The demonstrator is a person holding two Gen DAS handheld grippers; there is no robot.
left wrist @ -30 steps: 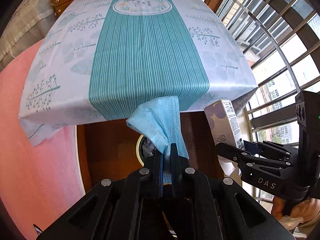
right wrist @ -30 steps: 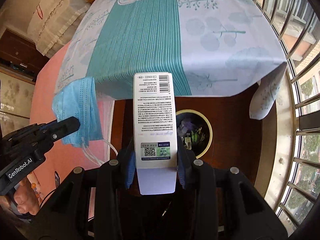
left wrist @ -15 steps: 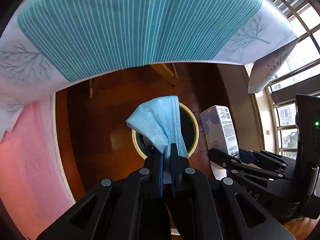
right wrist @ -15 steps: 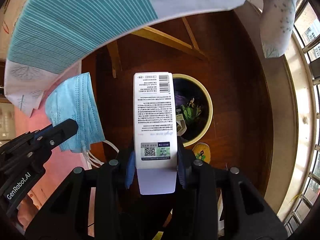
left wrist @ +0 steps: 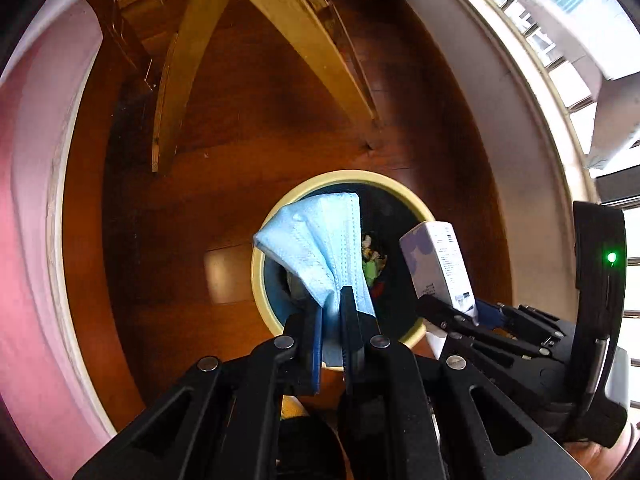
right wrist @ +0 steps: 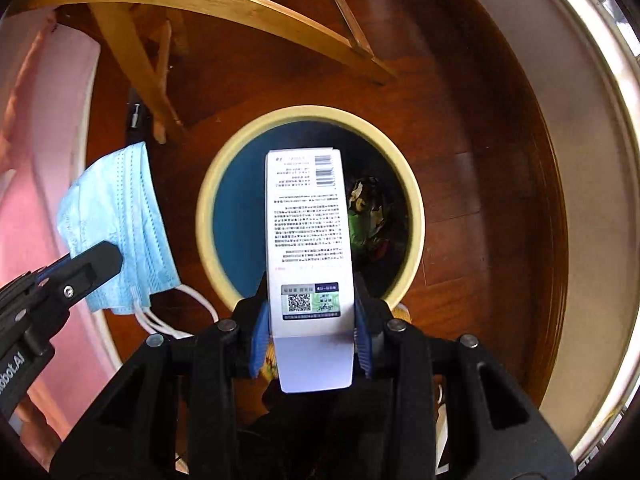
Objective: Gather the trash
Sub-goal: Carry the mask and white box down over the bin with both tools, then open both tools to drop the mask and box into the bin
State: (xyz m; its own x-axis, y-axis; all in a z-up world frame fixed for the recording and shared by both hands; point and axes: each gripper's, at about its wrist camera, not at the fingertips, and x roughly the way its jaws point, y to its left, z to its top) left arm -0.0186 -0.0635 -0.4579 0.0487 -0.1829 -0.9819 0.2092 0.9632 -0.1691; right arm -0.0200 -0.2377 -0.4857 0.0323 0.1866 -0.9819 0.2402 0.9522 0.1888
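Trash rides in both grippers above the bin (right wrist: 208,184), the landmark here. The left gripper (left wrist: 331,312) pinches a crumpled corner of the blue face mask (left wrist: 316,240), jaws nearly together; from the right wrist view the mask hangs off the bin's left rim, over bare floor (right wrist: 460,128). It should shift toward the bin's centre before letting go, since the pleated cloth and its loose white ear loops (right wrist: 176,312) may drift. The right gripper (right wrist: 310,320) clamps a rigid printed carton (right wrist: 308,220), already over the opening; a straight release should drop it cleanly. Inside, the bin is dark blue with a cream rim and crumpled scraps (right wrist: 372,208) at the bottom.
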